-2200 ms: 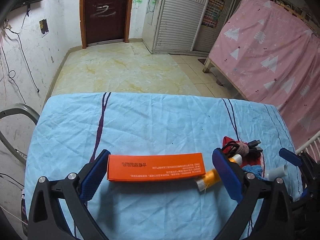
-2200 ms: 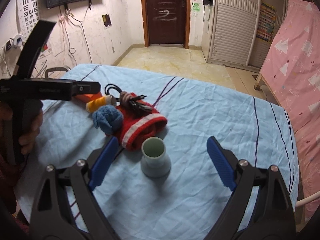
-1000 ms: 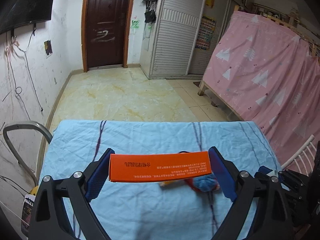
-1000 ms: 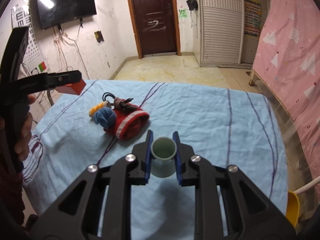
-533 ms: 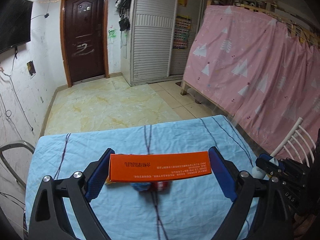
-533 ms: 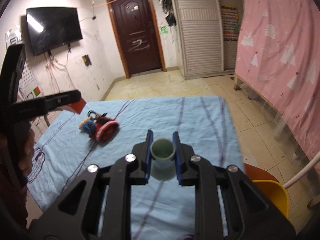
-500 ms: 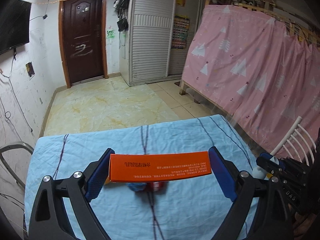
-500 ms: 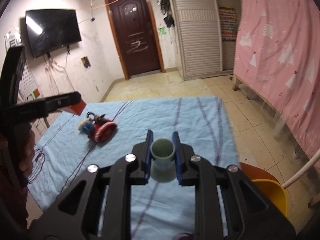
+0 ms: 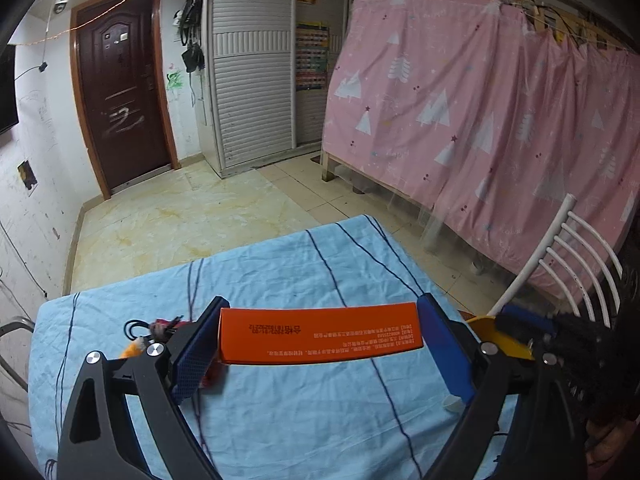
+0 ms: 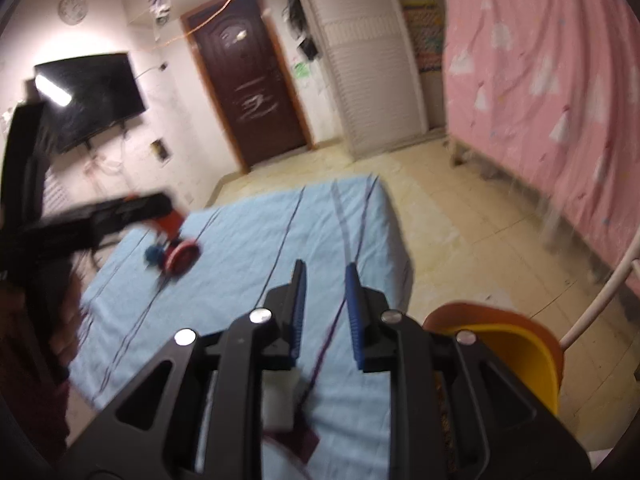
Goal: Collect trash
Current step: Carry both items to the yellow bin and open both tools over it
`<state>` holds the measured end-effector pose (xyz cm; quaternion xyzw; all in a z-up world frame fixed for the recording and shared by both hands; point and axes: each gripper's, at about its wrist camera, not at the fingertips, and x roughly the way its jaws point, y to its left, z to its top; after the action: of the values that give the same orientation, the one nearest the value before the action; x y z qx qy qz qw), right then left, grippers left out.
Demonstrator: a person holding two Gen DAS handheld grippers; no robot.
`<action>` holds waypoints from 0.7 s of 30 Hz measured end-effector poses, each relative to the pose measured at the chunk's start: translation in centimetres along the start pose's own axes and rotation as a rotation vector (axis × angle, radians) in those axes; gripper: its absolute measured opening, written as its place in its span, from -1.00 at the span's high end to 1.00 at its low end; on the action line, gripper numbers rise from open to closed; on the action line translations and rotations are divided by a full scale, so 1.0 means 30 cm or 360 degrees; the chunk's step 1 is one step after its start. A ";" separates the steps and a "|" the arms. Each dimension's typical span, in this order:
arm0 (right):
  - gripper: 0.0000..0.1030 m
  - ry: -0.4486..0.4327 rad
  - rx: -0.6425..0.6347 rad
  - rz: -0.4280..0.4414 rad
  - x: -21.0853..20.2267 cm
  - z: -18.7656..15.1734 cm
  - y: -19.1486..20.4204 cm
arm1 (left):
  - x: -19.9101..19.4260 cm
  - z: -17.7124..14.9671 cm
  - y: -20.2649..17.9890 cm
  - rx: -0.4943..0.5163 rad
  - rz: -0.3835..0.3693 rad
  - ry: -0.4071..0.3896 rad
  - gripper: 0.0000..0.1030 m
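The cup [image 10: 277,398] is gone from your closed right gripper [image 10: 323,276], and the left gripper's [image 9: 320,301] end-pinched orange box [image 9: 320,334] risks slipping too

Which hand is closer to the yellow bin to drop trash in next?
Right. The right gripper points past the table edge with the yellow bin just beside it. The left gripper, shut on the orange box, is over the blue table, with the bin farther to its right.
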<state>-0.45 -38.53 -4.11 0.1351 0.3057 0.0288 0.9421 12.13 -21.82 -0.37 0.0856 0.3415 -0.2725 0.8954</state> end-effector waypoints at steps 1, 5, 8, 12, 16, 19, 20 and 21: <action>0.64 0.0029 -0.0040 0.0012 0.001 -0.016 0.014 | 0.009 0.002 -0.009 0.0005 -0.0002 0.0006 -0.65; 0.55 0.0162 -0.0177 0.0052 0.030 -0.079 0.074 | 0.038 0.007 -0.026 -0.0007 0.0001 0.0026 -0.65; 0.10 0.0220 -0.0232 0.0081 0.051 -0.110 0.102 | 0.048 0.007 -0.035 -0.0013 0.0003 0.0040 -0.65; 0.05 0.0251 -0.0309 0.0037 0.073 -0.132 0.128 | 0.053 0.004 -0.050 0.0001 0.0011 0.0045 -0.65; 0.07 0.0266 -0.0322 -0.0012 0.091 -0.143 0.137 | 0.052 0.003 -0.051 -0.0002 0.0012 0.0045 -0.65; 0.33 0.0258 -0.0307 -0.0025 0.095 -0.141 0.125 | 0.051 0.001 -0.052 -0.0003 0.0012 0.0046 -0.65; 0.39 0.0258 -0.0299 -0.0023 0.097 -0.141 0.120 | 0.050 0.001 -0.051 -0.0004 0.0012 0.0048 -0.65; 0.39 0.0257 -0.0291 -0.0019 0.099 -0.141 0.116 | 0.049 0.001 -0.051 -0.0005 0.0012 0.0051 -0.65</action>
<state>-0.42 -33.78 -8.12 0.0440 0.3775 0.0616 0.9229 12.22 -23.74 -1.28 0.0898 0.3558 -0.2672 0.8910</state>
